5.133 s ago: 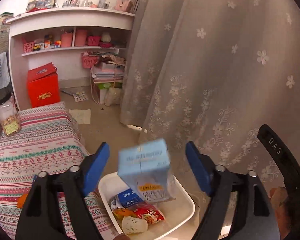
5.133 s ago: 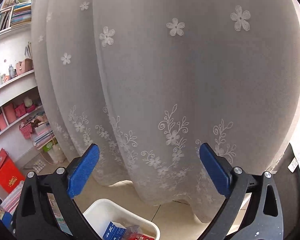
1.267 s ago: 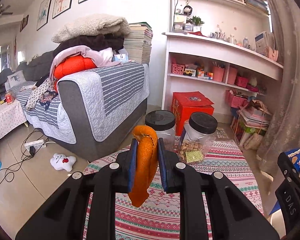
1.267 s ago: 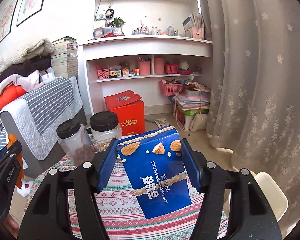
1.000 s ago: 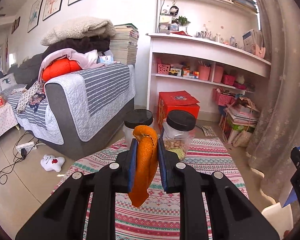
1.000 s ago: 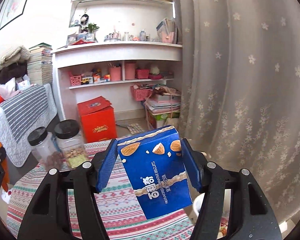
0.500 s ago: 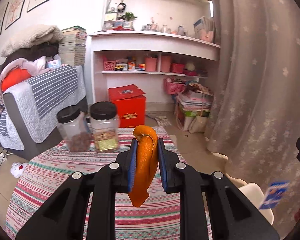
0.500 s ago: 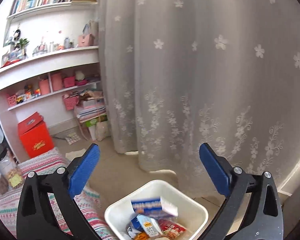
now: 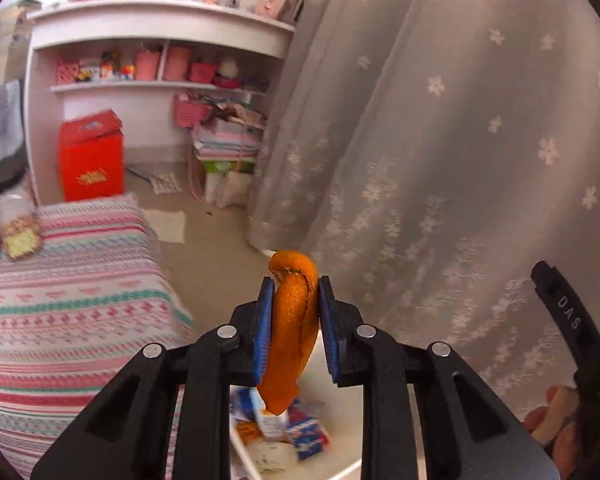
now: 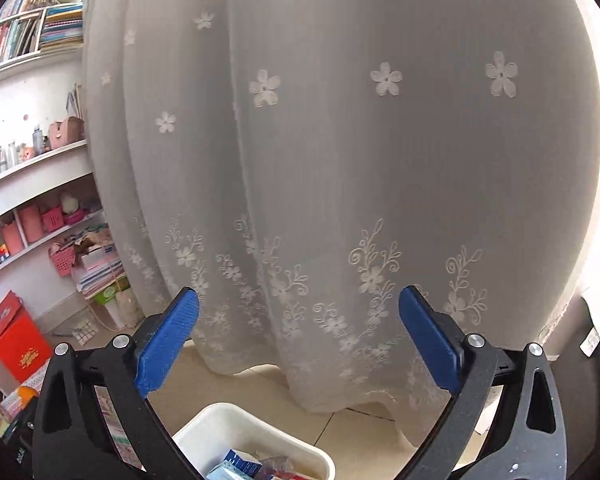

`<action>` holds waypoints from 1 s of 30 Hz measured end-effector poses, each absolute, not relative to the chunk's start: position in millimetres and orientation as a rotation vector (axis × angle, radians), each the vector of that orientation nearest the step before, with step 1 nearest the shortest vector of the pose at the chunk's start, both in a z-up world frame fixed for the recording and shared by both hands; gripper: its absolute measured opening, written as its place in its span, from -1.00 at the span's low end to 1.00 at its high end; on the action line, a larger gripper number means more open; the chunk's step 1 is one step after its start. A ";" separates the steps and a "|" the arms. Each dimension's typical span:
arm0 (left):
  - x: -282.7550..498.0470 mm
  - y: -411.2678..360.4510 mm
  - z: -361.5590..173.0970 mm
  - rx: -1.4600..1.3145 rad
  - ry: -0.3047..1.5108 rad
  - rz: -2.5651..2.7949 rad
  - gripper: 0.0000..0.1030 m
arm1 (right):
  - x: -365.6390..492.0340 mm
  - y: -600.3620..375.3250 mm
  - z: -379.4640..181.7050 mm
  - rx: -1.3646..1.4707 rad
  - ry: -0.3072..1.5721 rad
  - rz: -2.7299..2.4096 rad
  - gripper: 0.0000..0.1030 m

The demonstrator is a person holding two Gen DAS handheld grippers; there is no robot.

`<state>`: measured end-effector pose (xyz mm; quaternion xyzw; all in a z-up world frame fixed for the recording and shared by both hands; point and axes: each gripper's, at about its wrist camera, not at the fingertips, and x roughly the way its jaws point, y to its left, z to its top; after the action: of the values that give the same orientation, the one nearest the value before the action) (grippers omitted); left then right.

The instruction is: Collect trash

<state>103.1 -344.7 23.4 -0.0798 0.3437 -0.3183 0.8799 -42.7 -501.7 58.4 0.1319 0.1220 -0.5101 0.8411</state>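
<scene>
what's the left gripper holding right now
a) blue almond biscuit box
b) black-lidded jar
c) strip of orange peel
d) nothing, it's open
c: in the left wrist view, the left gripper is shut on a curled strip of orange peel, which hangs between its blue pads above the white plastic trash bin.

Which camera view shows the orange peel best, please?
The left wrist view: the orange peel sits centre frame, pinched between the left gripper pads above the white bin. The right wrist view shows only a small orange sliver of it at its left edge, beside the open right gripper.
</scene>
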 end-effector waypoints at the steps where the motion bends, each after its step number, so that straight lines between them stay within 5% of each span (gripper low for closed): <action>1: 107.0 -351.3 21.6 -0.190 0.753 -0.700 -0.51 | -44.1 -502.9 59.1 0.280 0.253 -1.084 0.86; 3: 107.4 -357.7 21.9 -0.215 0.779 -0.745 -0.39 | -45.1 -502.9 60.1 0.279 0.250 -1.087 0.86; 5: 104.2 -355.3 25.5 -0.227 0.780 -0.773 0.12 | -42.5 -498.8 60.1 0.272 0.255 -1.082 0.86; 7: 97.2 -344.4 32.0 -0.210 0.752 -0.748 0.43 | -36.7 -490.9 60.9 0.270 0.267 -1.046 0.86; 11: 83.8 -301.0 53.0 -0.116 0.599 -0.571 0.84 | -22.0 -452.8 66.5 0.251 0.253 -0.912 0.87; 17: 65.1 -213.2 80.8 0.024 0.351 -0.189 0.87 | 7.5 -382.6 74.3 0.307 0.285 -0.637 0.87; 30: 53.5 -37.1 70.2 -0.058 0.427 0.144 0.87 | 49.3 -197.3 53.5 0.104 0.372 -0.302 0.87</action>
<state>53.5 -37.1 70.2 -0.0287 0.2117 0.0712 0.9743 49.3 -197.3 53.5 0.0517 0.1843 -0.1494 0.9701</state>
